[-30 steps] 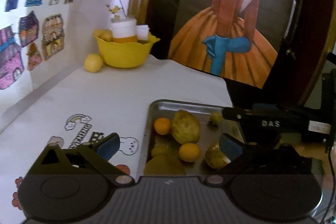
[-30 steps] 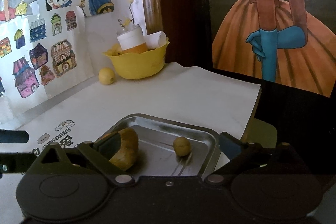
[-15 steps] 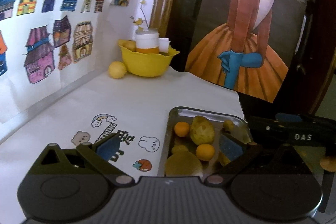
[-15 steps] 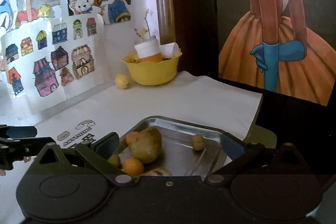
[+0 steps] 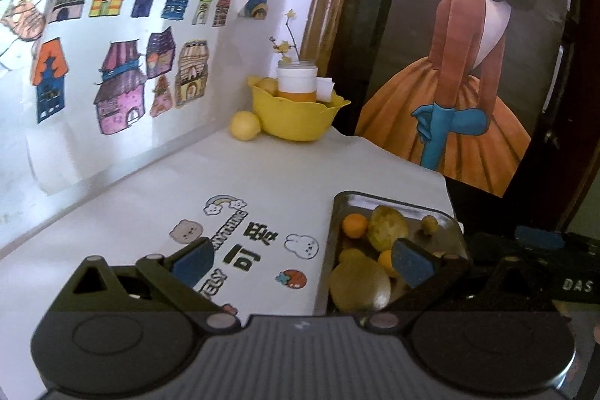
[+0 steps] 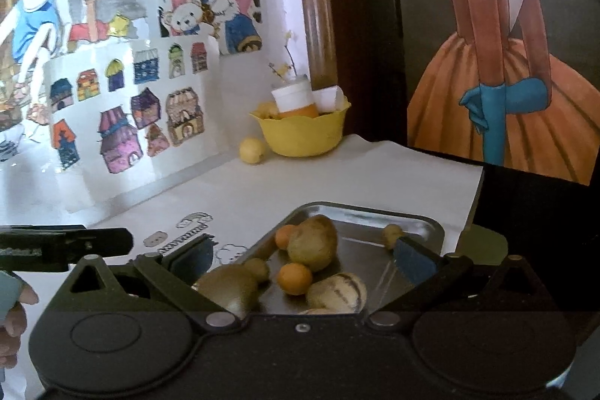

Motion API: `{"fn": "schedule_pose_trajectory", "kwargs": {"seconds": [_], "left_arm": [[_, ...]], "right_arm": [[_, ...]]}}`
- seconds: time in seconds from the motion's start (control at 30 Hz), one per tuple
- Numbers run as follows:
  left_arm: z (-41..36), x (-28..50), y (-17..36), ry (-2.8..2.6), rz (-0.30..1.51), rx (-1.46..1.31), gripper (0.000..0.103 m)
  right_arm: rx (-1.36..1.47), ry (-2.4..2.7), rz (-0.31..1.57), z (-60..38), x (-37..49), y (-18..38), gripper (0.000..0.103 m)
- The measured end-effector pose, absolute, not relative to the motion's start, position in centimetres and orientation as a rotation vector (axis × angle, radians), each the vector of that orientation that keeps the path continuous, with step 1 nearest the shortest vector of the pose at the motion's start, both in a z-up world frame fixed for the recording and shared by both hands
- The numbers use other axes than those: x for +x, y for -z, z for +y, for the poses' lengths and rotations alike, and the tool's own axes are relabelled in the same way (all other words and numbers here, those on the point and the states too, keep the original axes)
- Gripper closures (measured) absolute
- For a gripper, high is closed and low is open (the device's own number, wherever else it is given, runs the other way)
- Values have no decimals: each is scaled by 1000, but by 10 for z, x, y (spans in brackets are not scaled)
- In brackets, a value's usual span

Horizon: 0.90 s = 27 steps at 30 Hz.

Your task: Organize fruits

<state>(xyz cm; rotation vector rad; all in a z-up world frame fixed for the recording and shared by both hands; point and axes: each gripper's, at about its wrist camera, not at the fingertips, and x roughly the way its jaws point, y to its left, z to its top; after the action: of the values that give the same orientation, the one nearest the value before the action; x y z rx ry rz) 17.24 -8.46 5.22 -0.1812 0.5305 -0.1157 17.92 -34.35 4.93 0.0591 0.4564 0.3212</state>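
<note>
In the right view alone, a striped fruit (image 6: 337,291) shows; both hand-held grippers gape empty.

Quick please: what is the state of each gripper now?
Left gripper: open, holding nothing.
Right gripper: open, holding nothing.

Landmark: metal tray (image 6: 431,225). Left of the tray, the white tablecloth (image 5: 262,175) lies bare up to the poster-covered wall (image 5: 112,62); this is open passage. Behind the tray, the cloth is free up to the yellow bowl (image 6: 303,134) and the lemon (image 6: 252,149) beside it. Inside the tray, fruit crowds the near-left part; the far-right floor holds only one small yellow fruit (image 6: 392,232). The large painting (image 6: 506,62) blocks the far right side.
</note>
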Motion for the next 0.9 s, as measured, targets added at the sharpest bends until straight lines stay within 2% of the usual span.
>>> {"fn": "schedule_pose_trajectory", "kwargs": {"seconds": [0.9], "left_arm": [[-33,117,-47,47,463,-233,0]], "right_arm": [[75,-162,359,-296,87,-45,1]]}}
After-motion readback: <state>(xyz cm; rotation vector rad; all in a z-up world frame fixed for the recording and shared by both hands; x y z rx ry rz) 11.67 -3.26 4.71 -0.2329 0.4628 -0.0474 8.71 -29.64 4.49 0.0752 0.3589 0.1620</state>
